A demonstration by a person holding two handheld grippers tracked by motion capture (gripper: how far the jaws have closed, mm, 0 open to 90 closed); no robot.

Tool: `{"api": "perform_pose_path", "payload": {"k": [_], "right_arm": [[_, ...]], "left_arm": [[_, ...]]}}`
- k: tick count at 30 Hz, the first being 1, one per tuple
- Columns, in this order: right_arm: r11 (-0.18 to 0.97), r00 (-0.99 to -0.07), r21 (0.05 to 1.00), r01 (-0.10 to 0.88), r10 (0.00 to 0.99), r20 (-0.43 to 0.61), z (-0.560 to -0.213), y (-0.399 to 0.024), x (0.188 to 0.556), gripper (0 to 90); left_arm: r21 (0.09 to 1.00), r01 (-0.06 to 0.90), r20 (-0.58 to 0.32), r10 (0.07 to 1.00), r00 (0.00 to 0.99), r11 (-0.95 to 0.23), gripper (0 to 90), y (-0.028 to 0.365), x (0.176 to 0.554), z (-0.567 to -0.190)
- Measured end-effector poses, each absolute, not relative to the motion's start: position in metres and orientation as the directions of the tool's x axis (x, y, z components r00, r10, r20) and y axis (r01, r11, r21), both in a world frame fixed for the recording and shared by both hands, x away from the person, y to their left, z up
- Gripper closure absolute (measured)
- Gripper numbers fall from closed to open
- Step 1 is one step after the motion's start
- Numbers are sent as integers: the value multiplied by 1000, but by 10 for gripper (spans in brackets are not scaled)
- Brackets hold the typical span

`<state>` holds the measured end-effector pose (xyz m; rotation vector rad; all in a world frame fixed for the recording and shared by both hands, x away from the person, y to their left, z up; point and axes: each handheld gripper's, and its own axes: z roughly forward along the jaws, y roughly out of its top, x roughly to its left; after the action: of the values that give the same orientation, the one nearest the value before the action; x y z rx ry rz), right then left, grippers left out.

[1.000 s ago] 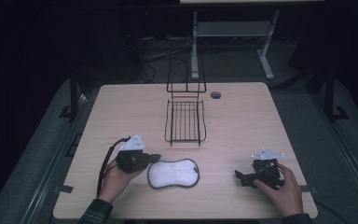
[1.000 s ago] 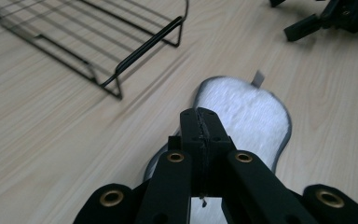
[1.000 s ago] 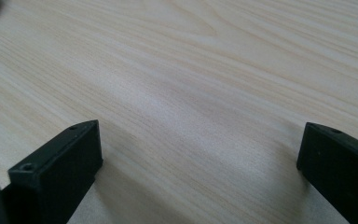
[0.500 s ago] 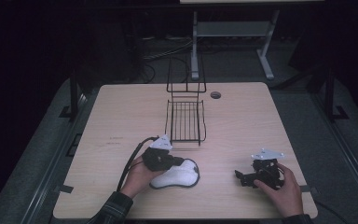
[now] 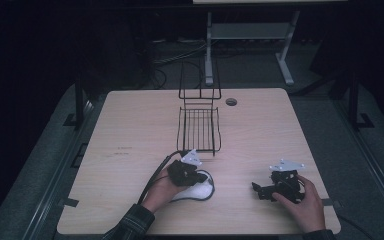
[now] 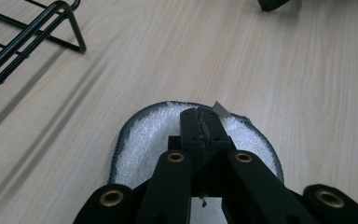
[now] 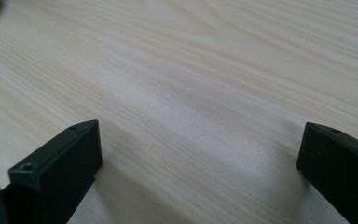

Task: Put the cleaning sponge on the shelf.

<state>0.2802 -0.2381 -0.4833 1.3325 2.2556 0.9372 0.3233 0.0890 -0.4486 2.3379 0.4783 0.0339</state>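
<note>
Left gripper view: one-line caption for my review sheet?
Shut left gripper poised over a white dark-rimmed pad on the wooden table, wire rack at upper left.

You've got a matt pale wood-grain worktop (image 6: pixel 307 70), a glossy black wire rack (image 5: pixel 199 127), a white pebbly foam-look pad (image 6: pixel 144 140) with a dark stitched cloth rim, and matt black plastic jaws with brass-coloured rivets.

The high view is dim, its surroundings nearly black, with the pale wooden counter (image 5: pixel 130 130) lit from overhead. Both gripper views are brighter and softly lit, with faint shadows; the near black tongs (image 7: pixel 56 163) blur at the lower edge.
</note>
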Motion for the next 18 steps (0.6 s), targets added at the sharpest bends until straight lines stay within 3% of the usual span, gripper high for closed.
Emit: {"api": "perform_pose_path", "payload": {"k": [18], "right_arm": [[337,-493,697,633,870,27,-483,-238,280,0]], "left_arm": [[656,388,-108,428,897,-647,898,118,329,-446]]}}
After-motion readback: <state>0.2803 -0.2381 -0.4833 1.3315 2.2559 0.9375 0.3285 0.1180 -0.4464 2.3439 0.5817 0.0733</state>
